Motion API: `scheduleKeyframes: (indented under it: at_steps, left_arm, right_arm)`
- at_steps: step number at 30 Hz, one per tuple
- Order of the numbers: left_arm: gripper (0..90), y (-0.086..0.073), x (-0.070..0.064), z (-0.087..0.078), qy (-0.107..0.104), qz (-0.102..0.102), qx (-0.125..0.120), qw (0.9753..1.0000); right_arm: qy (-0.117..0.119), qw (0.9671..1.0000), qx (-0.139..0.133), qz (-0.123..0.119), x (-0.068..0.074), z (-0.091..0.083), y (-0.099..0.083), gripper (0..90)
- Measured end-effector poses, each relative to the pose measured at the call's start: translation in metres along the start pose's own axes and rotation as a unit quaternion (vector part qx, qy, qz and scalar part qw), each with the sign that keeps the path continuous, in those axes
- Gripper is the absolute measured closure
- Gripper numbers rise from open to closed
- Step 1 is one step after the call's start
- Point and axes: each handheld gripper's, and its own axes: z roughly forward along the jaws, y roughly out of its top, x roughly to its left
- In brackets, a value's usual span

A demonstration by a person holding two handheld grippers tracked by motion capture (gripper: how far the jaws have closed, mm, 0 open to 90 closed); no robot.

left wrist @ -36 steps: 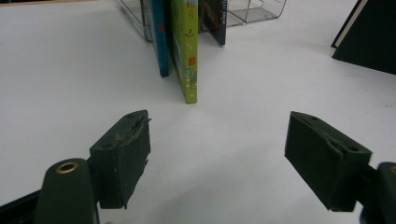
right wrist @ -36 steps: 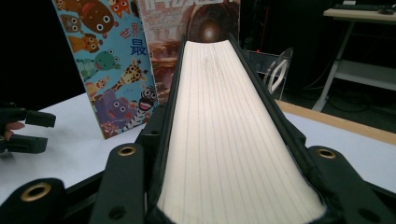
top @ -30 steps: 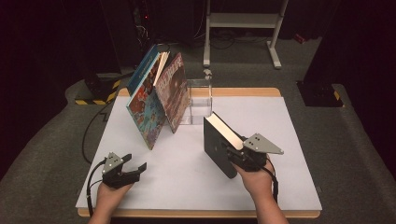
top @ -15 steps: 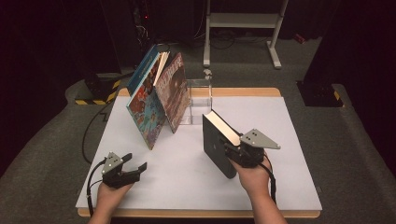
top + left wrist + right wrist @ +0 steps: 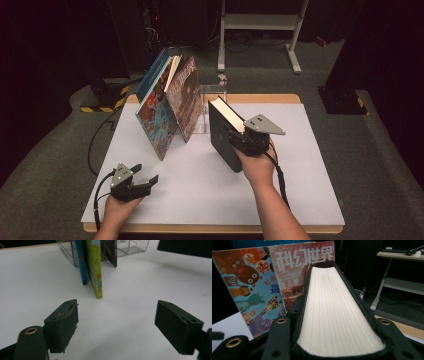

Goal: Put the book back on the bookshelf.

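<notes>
A thick black-covered book (image 5: pixel 224 134) stands tilted on the white table top (image 5: pixel 310 165), its cream page edge (image 5: pixel 332 312) facing up. My right gripper (image 5: pixel 239 139) is shut on that book near its upper right edge. To its left, several picture books (image 5: pixel 161 107) lean against a clear wire stand (image 5: pixel 212 102); the cartoon-animal cover (image 5: pixel 249 287) and a reddish magazine cover (image 5: pixel 294 272) show beyond the book. My left gripper (image 5: pixel 145 179) rests open near the table's front left, with nothing between its jaws and the leaning books' lower edges (image 5: pixel 96 272) ahead of it.
A white metal frame (image 5: pixel 260 30) stands on the carpet behind the table. A yellow-black striped block (image 5: pixel 102 102) lies on the floor at the back left. The table's wooden edge (image 5: pixel 210 229) runs along the front.
My right gripper has carried the black book a little leftward, toward the leaning books. The left gripper has stayed where it was.
</notes>
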Motion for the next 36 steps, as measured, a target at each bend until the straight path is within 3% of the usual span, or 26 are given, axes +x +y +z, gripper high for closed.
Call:
scheduleKeyframes:
  at_steps: [7, 14, 21, 36]
  left_arm:
    - [15.1, -0.002, -0.003, 0.004, 0.009, 0.007, 0.014, 0.9998]
    - [14.8, -0.004, -0.002, 0.003, 0.008, 0.004, 0.005, 0.9999]
    - [14.8, -0.004, -0.002, 0.002, 0.008, 0.000, 0.001, 1.0000]
    - [14.8, -0.005, -0.001, 0.001, 0.004, 0.000, -0.003, 1.0000]
  right_arm:
    - [-0.018, 0.9998, 0.006, 0.003, -0.005, 0.033, 0.001, 53.3]
    - [-0.033, 0.9993, 0.004, 0.016, -0.012, 0.057, 0.002, 53.3]
    - [-0.050, 0.9984, -0.001, 0.028, -0.017, 0.073, 0.004, 53.4]
    - [-0.070, 0.9973, -0.006, 0.023, -0.023, 0.096, 0.000, 53.3]
